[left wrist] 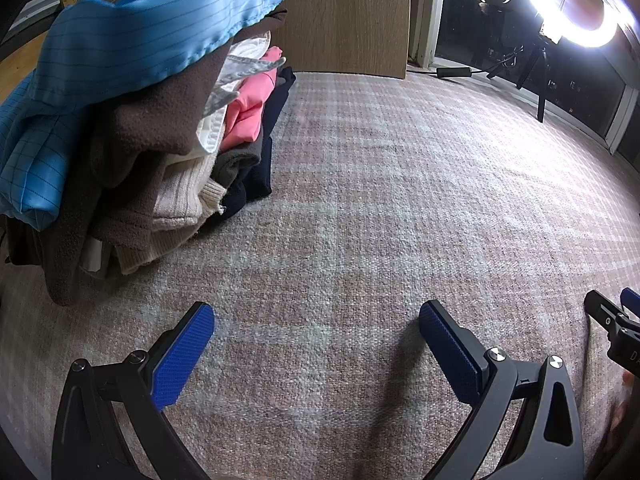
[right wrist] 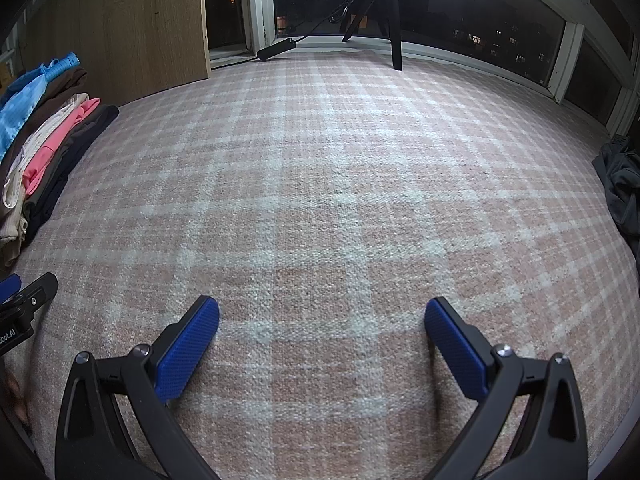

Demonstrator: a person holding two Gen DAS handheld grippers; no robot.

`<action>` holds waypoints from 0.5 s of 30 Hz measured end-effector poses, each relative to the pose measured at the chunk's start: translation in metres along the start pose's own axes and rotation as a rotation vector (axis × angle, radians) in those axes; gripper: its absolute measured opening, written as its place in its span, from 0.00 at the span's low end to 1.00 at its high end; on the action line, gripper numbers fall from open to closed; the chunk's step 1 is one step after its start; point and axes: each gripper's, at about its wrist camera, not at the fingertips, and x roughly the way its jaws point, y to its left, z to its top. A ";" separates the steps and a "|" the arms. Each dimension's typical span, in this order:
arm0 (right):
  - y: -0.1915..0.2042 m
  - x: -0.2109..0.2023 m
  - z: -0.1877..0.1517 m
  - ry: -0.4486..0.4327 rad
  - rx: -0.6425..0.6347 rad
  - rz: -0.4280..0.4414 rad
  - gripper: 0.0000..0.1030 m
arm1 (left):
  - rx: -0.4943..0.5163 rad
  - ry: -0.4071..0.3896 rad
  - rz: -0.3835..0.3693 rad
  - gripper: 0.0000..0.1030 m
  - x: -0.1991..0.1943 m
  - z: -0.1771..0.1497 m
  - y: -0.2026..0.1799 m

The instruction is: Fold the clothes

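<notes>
We held both tools low over the plaid carpet [right wrist: 320, 184], side by side, and neither carried anything. The left tool [left wrist: 316, 324] stood spread wide, its blue pads [left wrist: 182, 356] bare, with only carpet between them. The right tool [right wrist: 322, 320] was just as wide apart and just as empty, hovering over the same bare stretch of floor.

The clothes sat in two places. A stack of folded garments [left wrist: 160, 128] rested on the carpet to our left, beside a wooden panel [left wrist: 352, 16]: a blue striped piece [left wrist: 132, 32] on top, then brown, cream, pink and dark layers beneath. At the far right edge of the right view lay a dark crumpled garment [right wrist: 622, 188], loose and unfolded as far as we could tell.

We judged this a pause between pieces, with nothing spread out before us. If that dark heap remained to be folded, the next move called for reaching well to the right, pinching the cloth and dragging it onto the open carpet. Whether more lay beyond the view we could not tell.
</notes>
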 end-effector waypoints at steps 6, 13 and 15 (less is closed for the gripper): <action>0.000 0.000 0.000 0.000 0.000 0.000 1.00 | -0.014 -0.003 -0.017 1.00 -0.001 0.000 0.003; 0.001 -0.011 -0.003 0.041 0.023 -0.010 1.00 | 0.020 0.008 -0.019 0.99 0.002 0.001 0.000; 0.001 -0.015 -0.004 0.057 0.032 -0.014 1.00 | 0.032 0.017 -0.030 0.98 0.000 0.002 0.000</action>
